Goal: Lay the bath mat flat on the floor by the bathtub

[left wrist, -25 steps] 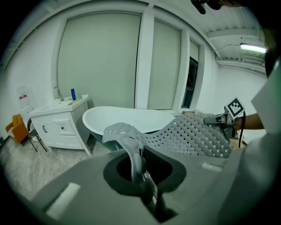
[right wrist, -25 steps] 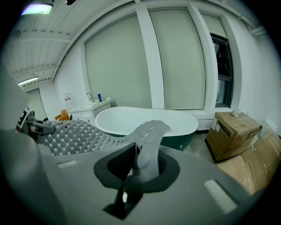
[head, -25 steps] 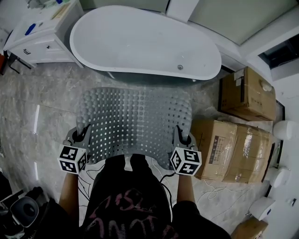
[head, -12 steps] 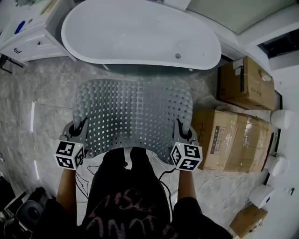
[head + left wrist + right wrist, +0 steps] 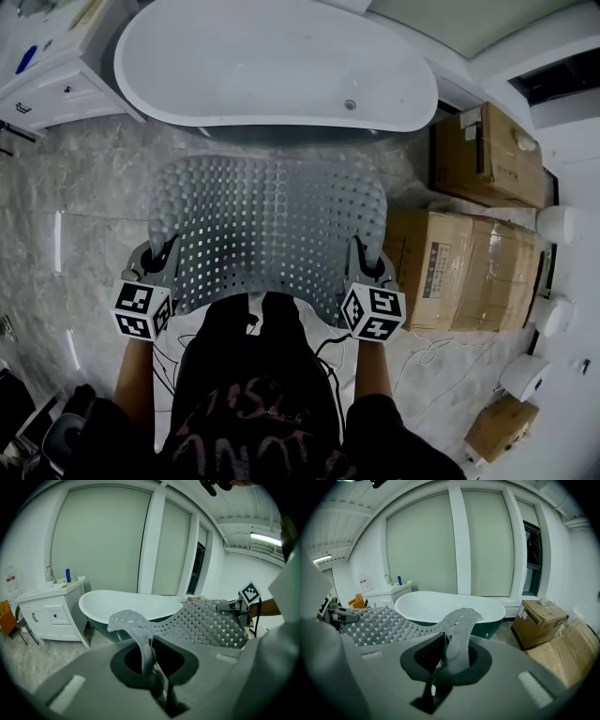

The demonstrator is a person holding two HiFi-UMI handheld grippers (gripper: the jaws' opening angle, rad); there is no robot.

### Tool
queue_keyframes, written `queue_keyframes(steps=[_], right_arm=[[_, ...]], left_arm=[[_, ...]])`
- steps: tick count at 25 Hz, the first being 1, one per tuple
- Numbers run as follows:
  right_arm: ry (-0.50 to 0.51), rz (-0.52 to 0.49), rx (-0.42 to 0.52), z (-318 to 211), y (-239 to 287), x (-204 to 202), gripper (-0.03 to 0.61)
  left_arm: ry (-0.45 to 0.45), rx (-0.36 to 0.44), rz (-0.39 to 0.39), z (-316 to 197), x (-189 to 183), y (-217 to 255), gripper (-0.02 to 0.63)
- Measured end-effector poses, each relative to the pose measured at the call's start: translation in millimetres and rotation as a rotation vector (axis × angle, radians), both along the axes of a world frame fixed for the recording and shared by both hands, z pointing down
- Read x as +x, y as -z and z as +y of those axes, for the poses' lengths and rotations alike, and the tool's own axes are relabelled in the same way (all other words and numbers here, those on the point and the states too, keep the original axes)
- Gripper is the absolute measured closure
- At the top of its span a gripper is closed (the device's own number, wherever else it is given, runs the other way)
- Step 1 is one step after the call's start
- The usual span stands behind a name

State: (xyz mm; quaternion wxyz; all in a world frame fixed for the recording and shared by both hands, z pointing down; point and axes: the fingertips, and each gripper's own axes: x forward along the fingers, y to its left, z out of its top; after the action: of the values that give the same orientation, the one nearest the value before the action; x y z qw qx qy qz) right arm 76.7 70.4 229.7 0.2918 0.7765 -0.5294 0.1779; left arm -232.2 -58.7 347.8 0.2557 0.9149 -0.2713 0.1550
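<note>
The fingers of the left gripper [image 5: 152, 672] are pinched nearly together on a near corner of the bath mat [image 5: 272, 225], a curled tongue of the grey perforated rubber rising out of the slot between them. The right gripper [image 5: 446, 672] is closed in the same way on the other near corner, with only the thickness of the mat keeping its fingers apart. From the head view the two grippers sit at the mat's lower left [image 5: 161, 258] and lower right [image 5: 366, 261], and the sheet spreads forward from them in a shallow arch, off the floor [image 5: 84, 216] and sagging away toward its far edge. Compared with a second ago the grip has not altered, but the whole bundle has eased forward and a little lower: the mat's far edge, which then showed a strip of floor between it and the bathtub [image 5: 272, 66], now lines up against the dark foot of the tub. The cardboard boxes [image 5: 459, 272] stand just beside the mat's right edge, and the white cabinet [image 5: 47, 84] is well apart at the upper left. That shift suggests the placing is under way, with the mat roughly squared to the tub. What seems left is to bring the far edge down first and then lower the near corners so that it settles without a fold.
</note>
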Motion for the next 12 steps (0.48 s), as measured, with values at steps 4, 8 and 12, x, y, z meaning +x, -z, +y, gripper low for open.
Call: queue_keyframes(steps=[4,8,12], right_arm=[[-0.021,0.018,0.012,-2,-1,-14,0.517],[-0.031,0.037,0.016,1,-3,-23,0.517],[-0.027,0.035,0.011,-4,-5,-24,0.515]], left_arm=[[-0.028,0.007,0.019,-7,-8,-5,0.597],[-0.035,-0.008,0.037,-12,-13,-13,0.597],[-0.043,-0.007,0.029,-15,-13,-14,0.597]])
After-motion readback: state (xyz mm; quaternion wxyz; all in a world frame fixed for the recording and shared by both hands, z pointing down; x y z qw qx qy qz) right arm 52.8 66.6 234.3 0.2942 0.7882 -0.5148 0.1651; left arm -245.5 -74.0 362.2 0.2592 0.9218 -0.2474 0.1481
